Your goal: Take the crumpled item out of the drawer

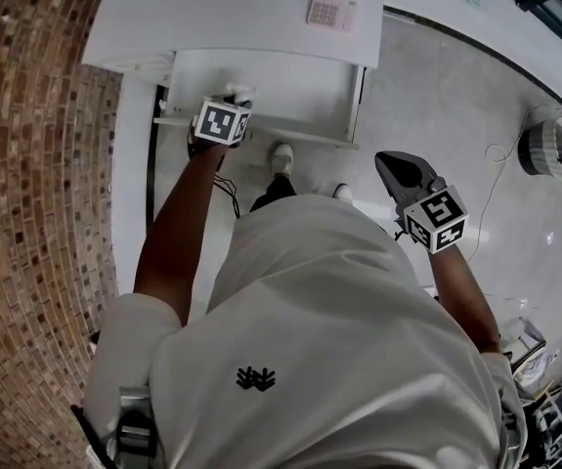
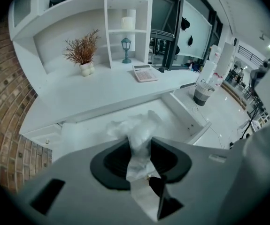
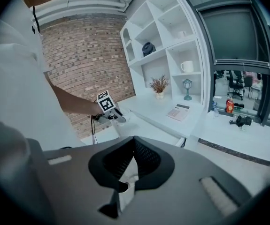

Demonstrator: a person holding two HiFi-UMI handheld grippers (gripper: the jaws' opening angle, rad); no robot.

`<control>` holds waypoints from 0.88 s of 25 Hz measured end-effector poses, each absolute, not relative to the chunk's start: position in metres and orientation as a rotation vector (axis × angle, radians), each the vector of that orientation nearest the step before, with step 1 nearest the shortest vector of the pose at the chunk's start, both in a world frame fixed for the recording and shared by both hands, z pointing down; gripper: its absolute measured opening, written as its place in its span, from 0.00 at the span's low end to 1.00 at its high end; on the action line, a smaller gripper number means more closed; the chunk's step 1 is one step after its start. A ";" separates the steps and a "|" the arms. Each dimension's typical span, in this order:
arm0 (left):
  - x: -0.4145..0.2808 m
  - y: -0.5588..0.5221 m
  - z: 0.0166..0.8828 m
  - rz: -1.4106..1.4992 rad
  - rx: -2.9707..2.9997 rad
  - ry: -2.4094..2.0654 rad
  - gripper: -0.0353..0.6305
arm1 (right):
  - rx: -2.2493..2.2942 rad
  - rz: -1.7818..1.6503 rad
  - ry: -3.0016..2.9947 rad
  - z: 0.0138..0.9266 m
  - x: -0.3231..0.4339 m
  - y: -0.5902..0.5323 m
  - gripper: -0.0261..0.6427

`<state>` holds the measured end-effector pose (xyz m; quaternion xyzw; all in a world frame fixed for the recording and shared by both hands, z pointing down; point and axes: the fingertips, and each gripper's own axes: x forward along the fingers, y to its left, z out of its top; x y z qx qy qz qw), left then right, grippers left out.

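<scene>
The left tongs (image 2: 138, 146) are pinched on the crumpled item (image 2: 134, 125), a white, creased, filmy wad. 1 thin twisted neck of it runs between the 2 jaws, and the loose bulk puffs out past the tips. In the head view the wad (image 1: 240, 93) shows as a small pale lump at the tongs' front end, above the open drawer (image 1: 295, 88); whether it touches the drawer floor I cannot tell.

The drawer is pulled out from under the tabletop (image 1: 222, 18), and its pale floor looks bare around the wad. Its right wall (image 1: 355, 101) stands well apart from the tongs. Its left edge is close to them. The tabletop's front edge overhangs the back of the drawer.

The left forearm (image 1: 171, 234) reaches straight forward and down to the drawer's front left part, with the marker cube (image 1: 223, 122) facing up.

The right tongs (image 3: 134, 142) are pressed together at the tips with nothing between them. They hang out to the right of the drawer, over open floor (image 1: 456, 96), tips (image 1: 396, 164) aimed forward and slightly left. The right forearm (image 1: 461, 281) is held in near the body.

A calculator (image 1: 331, 6) lies on the tabletop, back from the drawer. A brick wall (image 1: 36, 164) closes the left side.
</scene>
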<state>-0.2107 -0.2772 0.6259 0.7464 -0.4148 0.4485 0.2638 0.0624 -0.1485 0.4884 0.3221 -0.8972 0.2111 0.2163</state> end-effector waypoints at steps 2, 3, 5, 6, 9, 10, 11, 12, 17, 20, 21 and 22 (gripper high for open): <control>-0.205 -0.270 0.615 1.193 2.030 -1.139 0.23 | 0.870 0.577 -2.502 0.489 0.063 -0.144 0.06; -0.201 -0.267 0.610 1.182 2.038 -1.146 0.23 | 0.859 0.574 -2.509 0.489 0.064 -0.141 0.06; -0.193 -0.261 0.599 1.163 2.054 -1.159 0.23 | 0.840 0.570 -2.519 0.490 0.067 -0.136 0.06; -0.190 -0.257 0.593 1.157 2.063 -1.163 0.23 | 0.832 0.568 -2.522 0.490 0.068 -0.134 0.06; -0.180 -0.246 0.579 1.147 2.088 -1.170 0.23 | 0.811 0.561 -2.534 0.491 0.073 -0.127 0.06; -0.177 -0.242 0.574 1.142 2.097 -1.171 0.23 | 0.805 0.558 -2.540 0.491 0.074 -0.125 0.06; -0.174 -0.238 0.570 1.135 2.109 -1.170 0.23 | 0.800 0.555 -2.547 0.491 0.075 -0.123 0.06; -0.170 -0.235 0.565 1.125 2.122 -1.170 0.23 | 0.795 0.552 -2.553 0.491 0.077 -0.122 0.06; -0.149 -0.216 0.543 1.062 2.168 -1.183 0.23 | 0.763 0.541 -2.571 0.491 0.087 -0.112 0.06; -0.133 -0.205 0.530 1.051 2.194 -1.194 0.23 | 0.751 0.540 -2.576 0.491 0.098 -0.105 0.06; -0.129 -0.202 0.527 1.048 2.202 -1.197 0.23 | 0.748 0.541 -2.578 0.491 0.101 -0.103 0.06; -0.124 -0.198 0.523 1.046 2.209 -1.200 0.23 | 0.747 0.542 -2.579 0.491 0.105 -0.102 0.06</control>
